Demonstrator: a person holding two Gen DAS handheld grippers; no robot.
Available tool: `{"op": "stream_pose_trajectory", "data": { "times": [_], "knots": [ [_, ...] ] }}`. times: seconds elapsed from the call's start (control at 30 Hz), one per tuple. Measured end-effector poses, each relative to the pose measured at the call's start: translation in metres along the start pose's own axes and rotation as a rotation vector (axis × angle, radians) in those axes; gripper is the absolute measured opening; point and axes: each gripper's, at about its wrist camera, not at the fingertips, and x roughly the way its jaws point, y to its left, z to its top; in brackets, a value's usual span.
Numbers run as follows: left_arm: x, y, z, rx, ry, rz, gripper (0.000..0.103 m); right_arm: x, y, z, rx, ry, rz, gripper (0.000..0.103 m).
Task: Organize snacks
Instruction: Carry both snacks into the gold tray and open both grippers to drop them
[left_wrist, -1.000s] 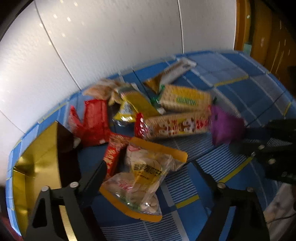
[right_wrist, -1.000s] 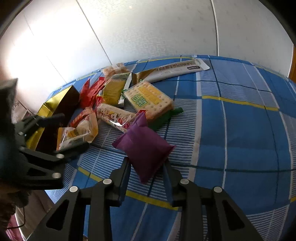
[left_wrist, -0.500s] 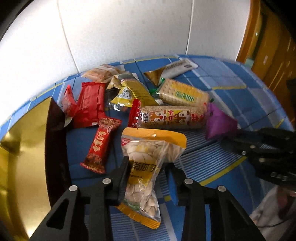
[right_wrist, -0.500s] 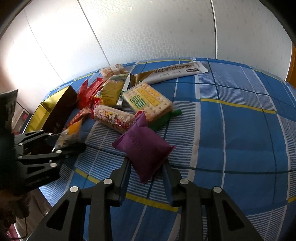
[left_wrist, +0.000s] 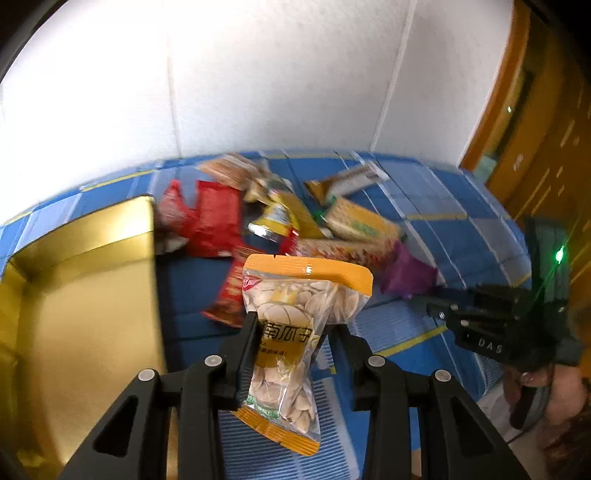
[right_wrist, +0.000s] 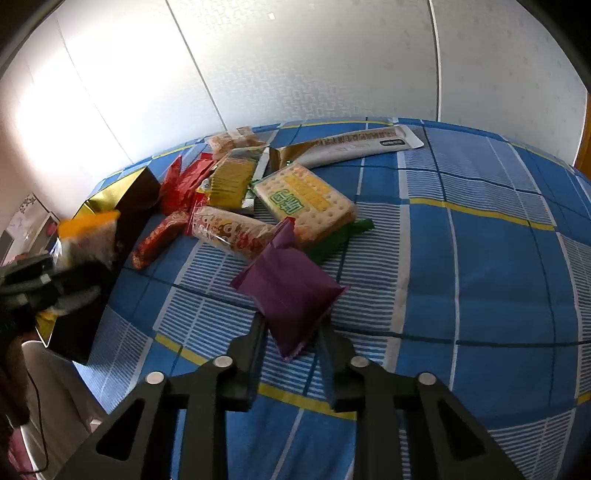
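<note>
Beneath both my grippers spreads one blue checked cloth (right_wrist: 480, 258). Left of my left fingers stands one gold box (left_wrist: 81, 295), open on top. Beyond my fingertips lies the heap: one long white-and-gold packet (right_wrist: 354, 146) farthest off, one cracker pack (right_wrist: 306, 203), one yellow pack (right_wrist: 231, 177), one printed biscuit roll (right_wrist: 229, 230), two red packets (left_wrist: 210, 221) and (right_wrist: 157, 238) that I can count, and one pale pack (right_wrist: 231, 140) at the back.

My left gripper (left_wrist: 291, 328) is clamped on one seed bag (left_wrist: 295, 332), lifted clear of the cloth. My right gripper (right_wrist: 291, 328), jaws having just closed, pinches the near corner of one purple pouch (right_wrist: 291, 291), which rests on the cloth just before the biscuit roll.
</note>
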Motion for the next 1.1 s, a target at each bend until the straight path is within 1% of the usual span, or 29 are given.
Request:
{"op": "stream_pose_trajectory", "data": {
  "times": [0.07, 0.13, 0.17, 0.27, 0.3, 0.33, 0.4, 0.43, 0.47, 0.5, 0.57, 0.67, 0.8, 0.87, 0.97, 1.0, 1.03, 1.07, 1.1],
  "knots": [
    [-0.012, 0.015, 0.003, -0.022, -0.020, 0.015, 0.038, 0.001, 0.001, -0.001, -0.007, 0.003, -0.005, 0.024],
    [-0.021, 0.029, 0.004, -0.035, -0.039, 0.045, 0.038, 0.002, 0.000, -0.001, 0.000, 0.003, -0.002, 0.024],
    [-0.025, 0.037, 0.005, -0.043, -0.046, 0.062, 0.038, 0.002, -0.001, -0.001, 0.006, 0.004, 0.006, 0.020],
    [-0.032, 0.069, 0.006, -0.077, -0.053, 0.123, 0.038, 0.001, 0.000, -0.002, 0.006, 0.007, 0.015, 0.020],
    [-0.032, 0.081, 0.006, -0.091, -0.049, 0.144, 0.038, -0.002, 0.005, -0.002, -0.030, 0.007, 0.008, 0.023],
    [-0.032, 0.092, 0.005, -0.102, -0.045, 0.165, 0.038, -0.004, 0.009, -0.003, -0.062, -0.003, -0.025, 0.025],
    [-0.030, 0.114, 0.003, -0.115, -0.027, 0.227, 0.038, -0.010, 0.016, -0.004, -0.119, -0.050, -0.140, 0.042],
    [-0.028, 0.126, 0.002, -0.127, -0.017, 0.250, 0.038, -0.011, 0.016, -0.004, -0.131, -0.064, -0.169, 0.046],
    [-0.026, 0.135, 0.000, -0.139, -0.009, 0.262, 0.038, -0.013, 0.016, -0.002, -0.137, -0.078, -0.178, 0.052],
    [-0.023, 0.148, -0.001, -0.154, 0.008, 0.282, 0.038, -0.015, 0.015, 0.000, -0.129, -0.091, -0.164, 0.057],
    [-0.017, 0.166, -0.003, -0.179, 0.030, 0.309, 0.038, -0.016, 0.014, 0.005, -0.115, -0.108, -0.113, 0.063],
    [-0.011, 0.191, -0.007, -0.212, 0.066, 0.332, 0.038, -0.011, 0.019, 0.011, -0.160, -0.111, -0.124, 0.067],
    [0.001, 0.204, -0.004, -0.210, 0.101, 0.373, 0.038, 0.003, 0.025, 0.016, -0.191, -0.079, -0.130, 0.067],
    [0.004, 0.212, -0.003, -0.220, 0.107, 0.376, 0.038, 0.010, 0.027, 0.016, -0.205, -0.054, -0.118, 0.067],
    [0.010, 0.219, 0.000, -0.234, 0.108, 0.386, 0.039, 0.018, 0.034, 0.013, -0.241, -0.032, -0.132, 0.067],
    [0.014, 0.221, 0.003, -0.233, 0.108, 0.395, 0.039, 0.020, 0.036, 0.012, -0.253, -0.035, -0.142, 0.063],
    [0.017, 0.222, 0.005, -0.231, 0.108, 0.405, 0.039, 0.020, 0.039, 0.010, -0.271, -0.037, -0.152, 0.062],
    [0.019, 0.224, 0.006, -0.229, 0.111, 0.415, 0.040, 0.022, 0.042, 0.009, -0.293, -0.033, -0.149, 0.048],
    [0.022, 0.227, 0.006, -0.228, 0.112, 0.430, 0.040, 0.023, 0.044, 0.007, -0.304, -0.022, -0.145, 0.041]
  ]
}}
